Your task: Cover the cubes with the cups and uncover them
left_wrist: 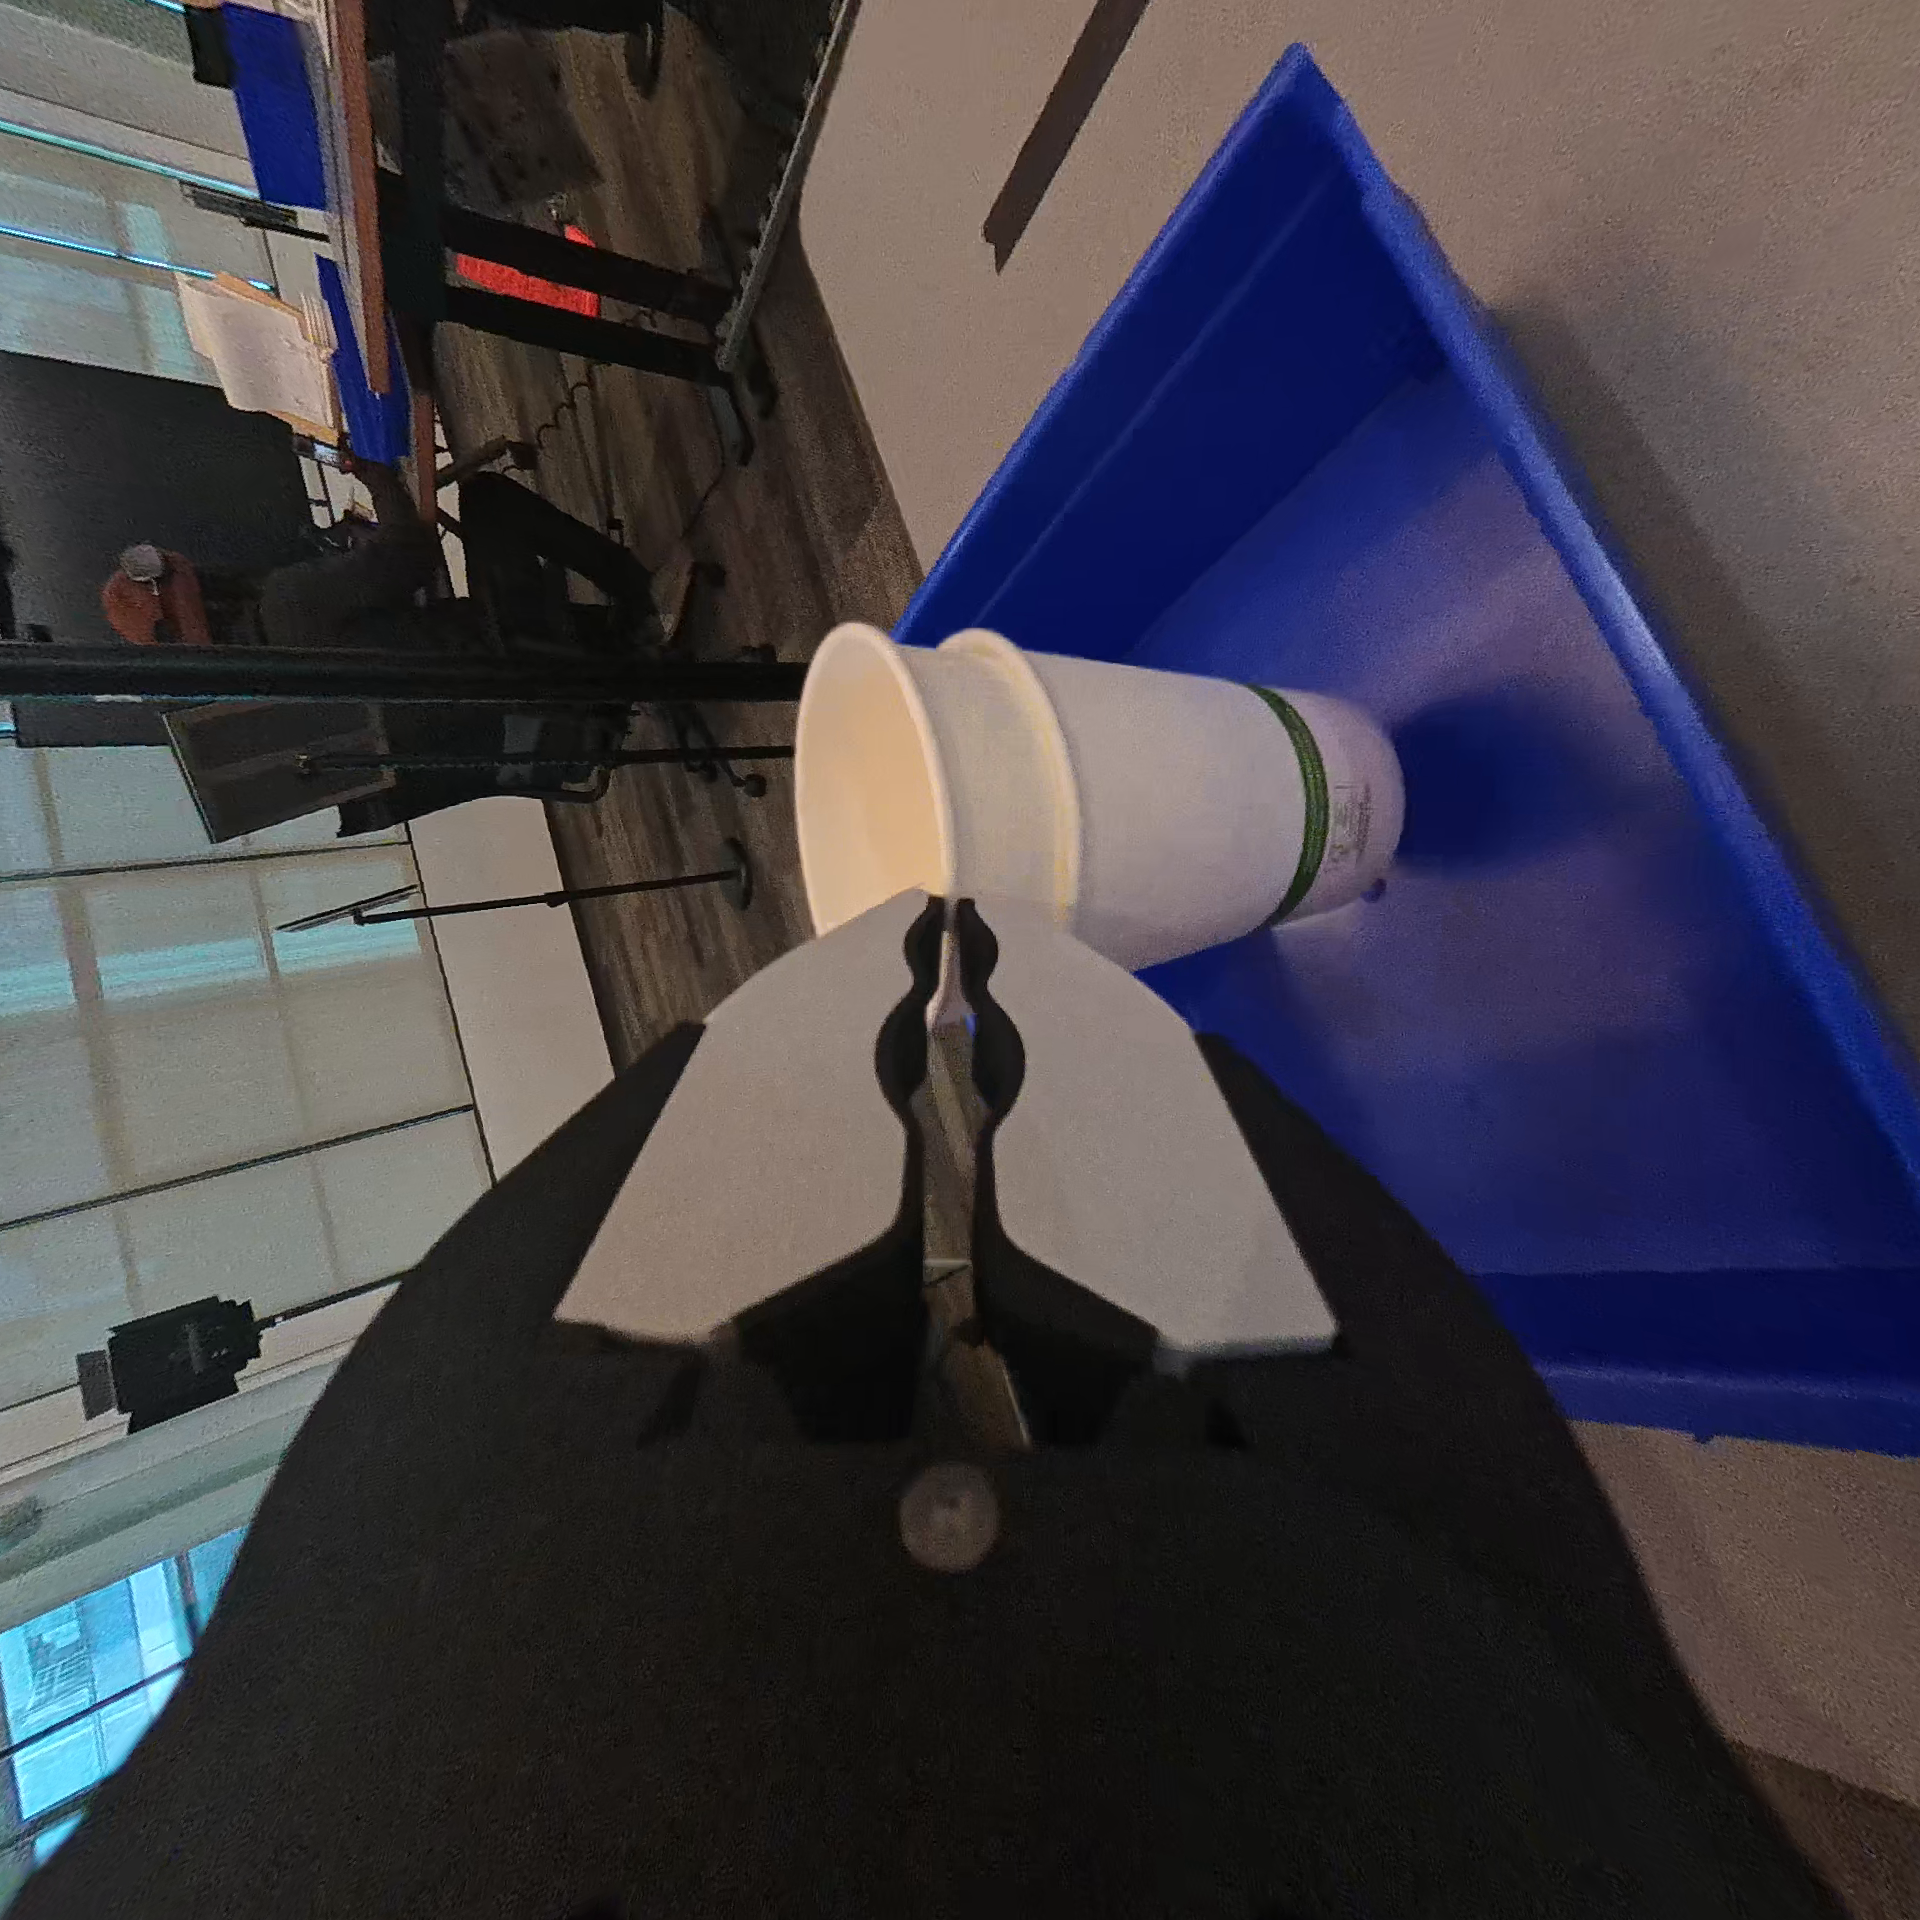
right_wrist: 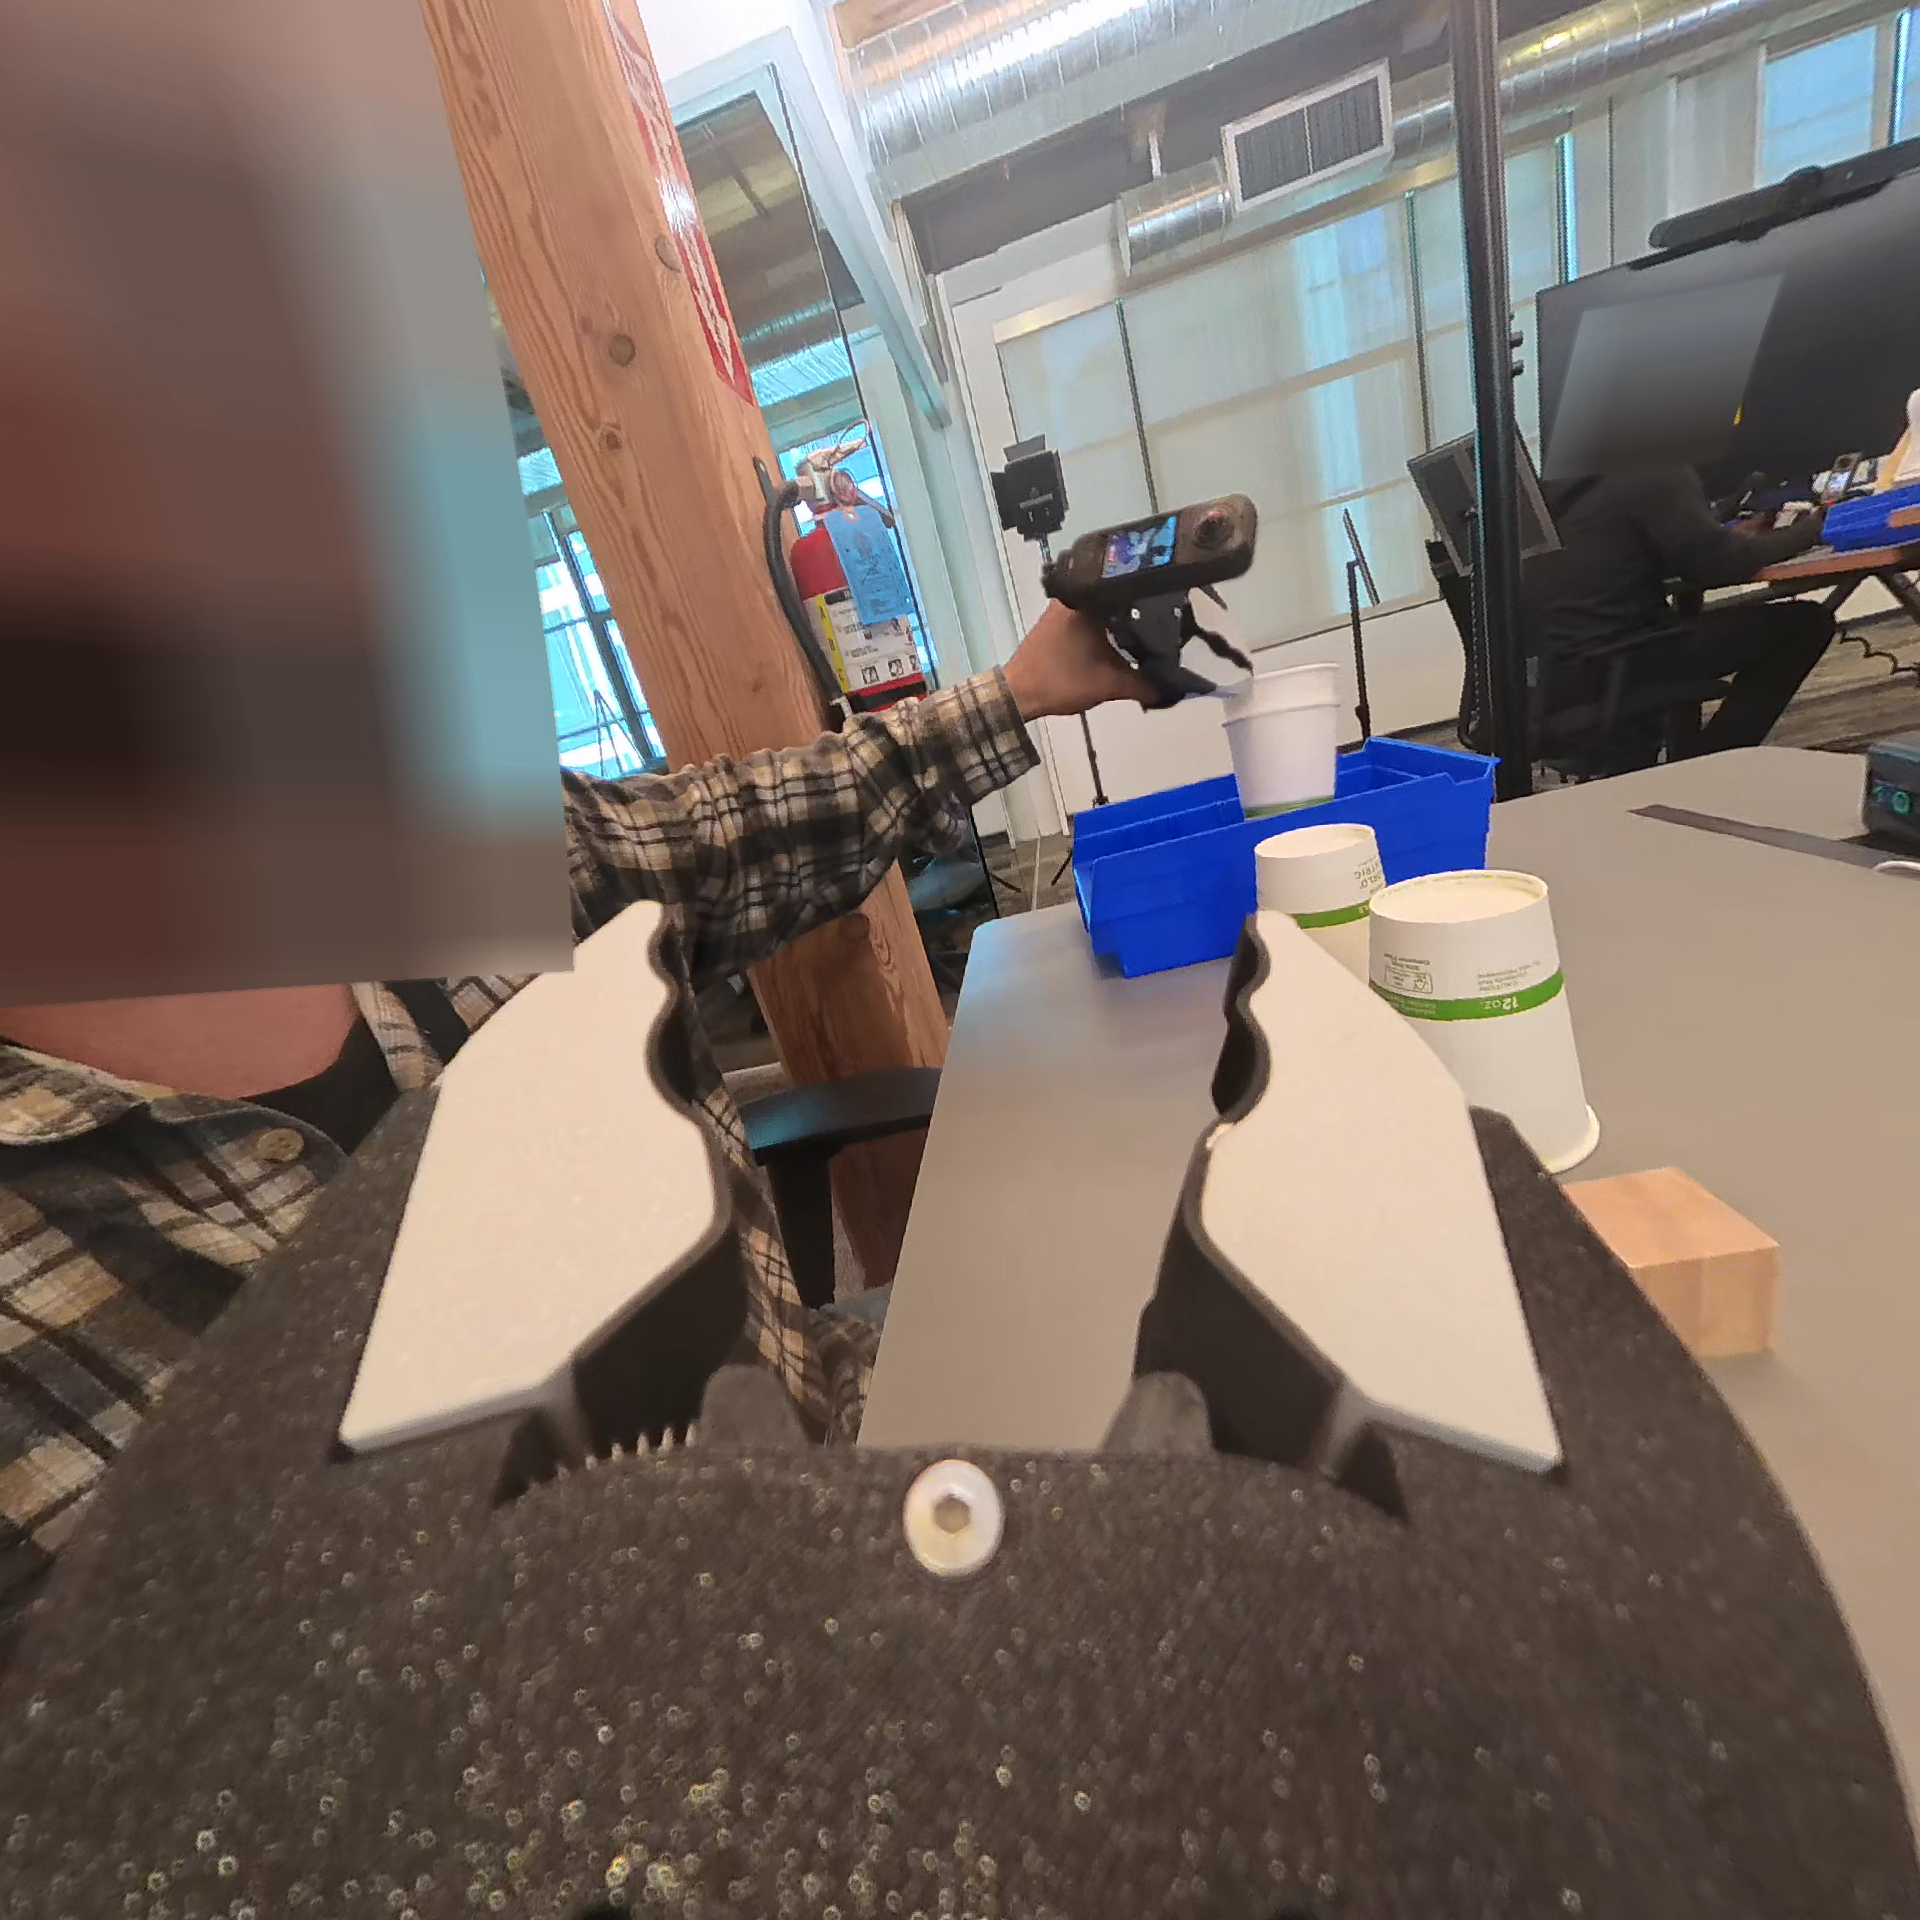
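Office workspace with a grey table (right_wrist: 1714,852) beside a wooden post (right_wrist: 623,416). A blue bin (left_wrist: 1558,935) sits near the table's far edge. The left gripper (left_wrist: 948,925) pinches the rim of the inner of two nested white cups (left_wrist: 1091,800), mouths up, green band near the base, held over the bin. The right gripper (right_wrist: 951,997) hangs above the table's near edge, fingers spread, holding nothing. Two inverted white cups (right_wrist: 1475,1018), green-banded, stand on the table just before the bin; a bare wooden cube (right_wrist: 1673,1257) lies near them.
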Tool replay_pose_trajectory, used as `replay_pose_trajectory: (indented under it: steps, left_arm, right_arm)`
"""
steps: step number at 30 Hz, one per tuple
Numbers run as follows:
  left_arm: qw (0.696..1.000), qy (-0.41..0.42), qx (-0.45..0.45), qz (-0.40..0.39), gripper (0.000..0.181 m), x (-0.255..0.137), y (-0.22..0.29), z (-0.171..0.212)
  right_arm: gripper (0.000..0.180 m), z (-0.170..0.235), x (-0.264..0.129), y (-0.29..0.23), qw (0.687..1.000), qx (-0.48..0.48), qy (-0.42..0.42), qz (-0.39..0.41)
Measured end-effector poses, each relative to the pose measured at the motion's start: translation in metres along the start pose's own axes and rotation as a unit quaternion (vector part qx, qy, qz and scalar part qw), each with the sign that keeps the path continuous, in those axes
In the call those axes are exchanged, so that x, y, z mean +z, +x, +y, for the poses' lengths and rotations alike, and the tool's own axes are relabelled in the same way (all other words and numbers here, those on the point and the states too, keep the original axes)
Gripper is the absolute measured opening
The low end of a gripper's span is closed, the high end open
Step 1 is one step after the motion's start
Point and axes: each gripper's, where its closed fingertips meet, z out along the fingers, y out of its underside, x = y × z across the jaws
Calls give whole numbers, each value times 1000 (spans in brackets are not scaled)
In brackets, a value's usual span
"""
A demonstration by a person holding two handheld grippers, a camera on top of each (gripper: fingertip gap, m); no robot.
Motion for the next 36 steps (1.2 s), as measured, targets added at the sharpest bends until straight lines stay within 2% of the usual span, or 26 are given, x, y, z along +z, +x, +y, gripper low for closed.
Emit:
replay_pose_trajectory:
  steps: [9, 17, 21, 30, 36]
  left_arm:
    - [1000, 4, 12, -24, 2, -4, -6, 5]
    - [998, 34, -38, -39, 2, -59, -78, -11]
    - [994, 79, -71, -8, 2, -89, -87, -33]
    - [969, 205, -91, 100, 2, -152, -34, -112]
    - [935, 295, -85, 180, 2, -201, 26, -173]
  right_arm:
    - [97, 5, 7, 1, 1000, 9, -6, -8]
    - [98, -4, 19, -3, 1000, -2, -1, -14]
    - [99, -4, 24, -3, 1000, -4, 7, -7]
    - [101, -1, 32, 23, 995, -4, 64, 74]
    - [108, 0, 38, 52, 984, -5, 107, 142]
